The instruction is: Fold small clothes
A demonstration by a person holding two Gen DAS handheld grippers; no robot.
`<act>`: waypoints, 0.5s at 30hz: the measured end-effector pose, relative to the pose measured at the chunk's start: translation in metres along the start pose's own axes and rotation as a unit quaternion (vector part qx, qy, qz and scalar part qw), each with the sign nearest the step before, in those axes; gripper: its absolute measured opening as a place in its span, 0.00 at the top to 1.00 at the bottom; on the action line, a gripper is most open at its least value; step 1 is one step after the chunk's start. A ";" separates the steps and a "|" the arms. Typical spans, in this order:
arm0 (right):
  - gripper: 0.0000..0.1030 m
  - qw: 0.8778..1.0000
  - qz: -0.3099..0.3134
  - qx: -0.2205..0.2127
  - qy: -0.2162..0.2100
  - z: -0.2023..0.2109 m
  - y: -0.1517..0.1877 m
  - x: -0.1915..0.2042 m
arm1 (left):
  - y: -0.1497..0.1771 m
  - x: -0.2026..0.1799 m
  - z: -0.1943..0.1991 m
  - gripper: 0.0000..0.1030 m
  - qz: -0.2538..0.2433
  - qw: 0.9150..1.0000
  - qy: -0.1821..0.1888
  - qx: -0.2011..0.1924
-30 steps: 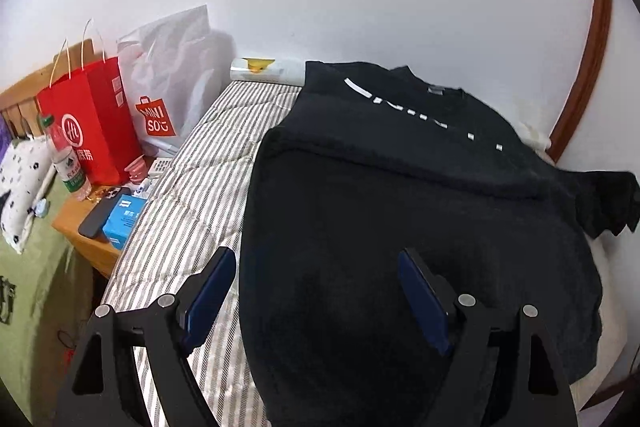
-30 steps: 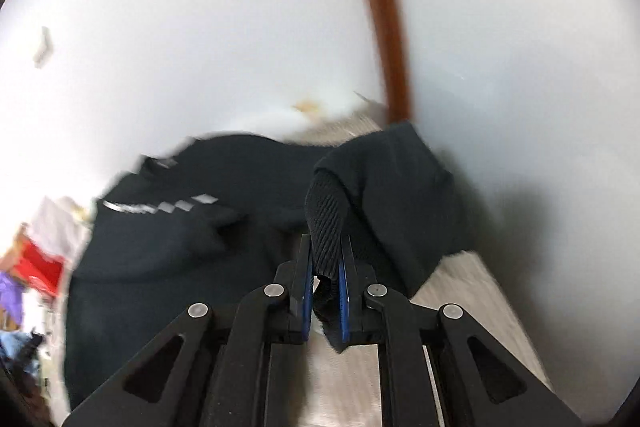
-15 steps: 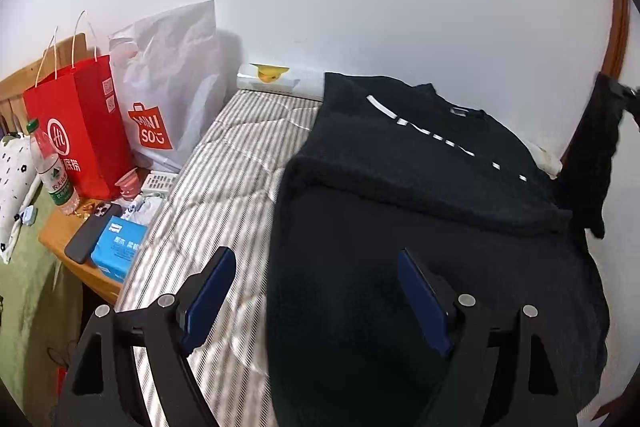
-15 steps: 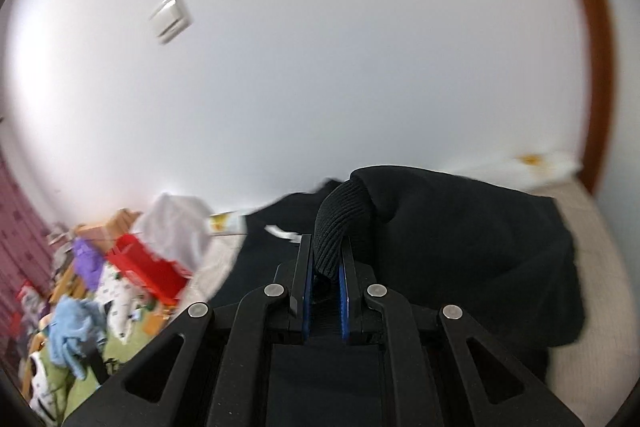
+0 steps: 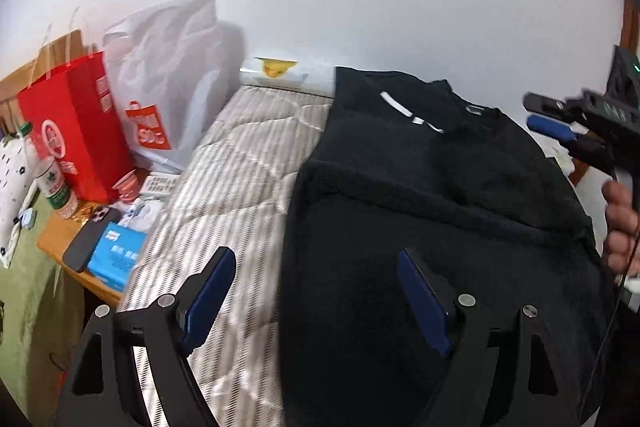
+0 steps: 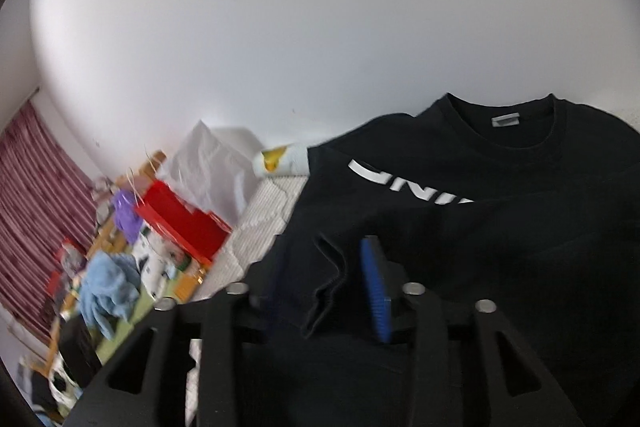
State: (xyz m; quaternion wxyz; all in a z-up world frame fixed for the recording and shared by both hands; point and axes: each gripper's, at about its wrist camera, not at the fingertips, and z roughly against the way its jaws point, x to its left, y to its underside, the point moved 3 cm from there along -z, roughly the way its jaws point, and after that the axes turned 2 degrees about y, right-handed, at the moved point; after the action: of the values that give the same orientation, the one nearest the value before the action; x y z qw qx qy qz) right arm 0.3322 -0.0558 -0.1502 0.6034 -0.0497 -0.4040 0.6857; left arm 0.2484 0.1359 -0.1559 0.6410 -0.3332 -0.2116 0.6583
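We count one black shirt (image 5: 420, 227) flat on the bed (image 5: 240, 163), both sleeves folded in by our reading; lengthwise folds remain. Our right gripper (image 6: 324, 291) has just been opening, a sleeve cuff (image 6: 326, 287) loose between its parted fingers. Our left gripper (image 5: 316, 291) hangs wide apart, empty, over the shirt's edge. Beside the bed: two bags, one red bag (image 5: 76, 131), one white bag (image 5: 168, 75).

One black T-shirt (image 5: 420, 211), two shopping bags (image 5: 76, 131), one water bottle (image 5: 52, 183), one phone (image 5: 86, 237), two tools (image 5: 312, 303).
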 end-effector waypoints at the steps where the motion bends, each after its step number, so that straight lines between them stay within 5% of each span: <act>1: 0.59 1.000 0.007 -0.003 0.003 0.006 0.004 -0.003 | -0.001 -0.004 -0.002 0.21 -0.003 1.000 0.002 0.001; 3: 0.54 0.999 0.022 -0.013 0.021 0.026 0.013 -0.017 | -0.006 -0.020 -0.011 0.21 -0.014 1.000 0.011 0.007; 6: 0.52 0.993 0.050 -0.026 0.105 0.062 0.032 -0.050 | -0.014 -0.044 -0.025 0.21 -0.032 0.999 0.023 0.007; 15: 0.52 0.941 0.080 0.005 0.328 0.121 0.097 -0.162 | -0.053 -0.086 -0.099 0.29 -0.049 0.998 0.015 0.021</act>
State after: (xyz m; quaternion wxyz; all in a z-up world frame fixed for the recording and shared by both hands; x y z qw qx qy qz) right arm 0.2316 -0.2509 -0.1967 0.6460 -0.3013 -0.1752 0.6791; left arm 0.3519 0.0414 -0.1722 0.6824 -0.3188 -0.2040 0.6254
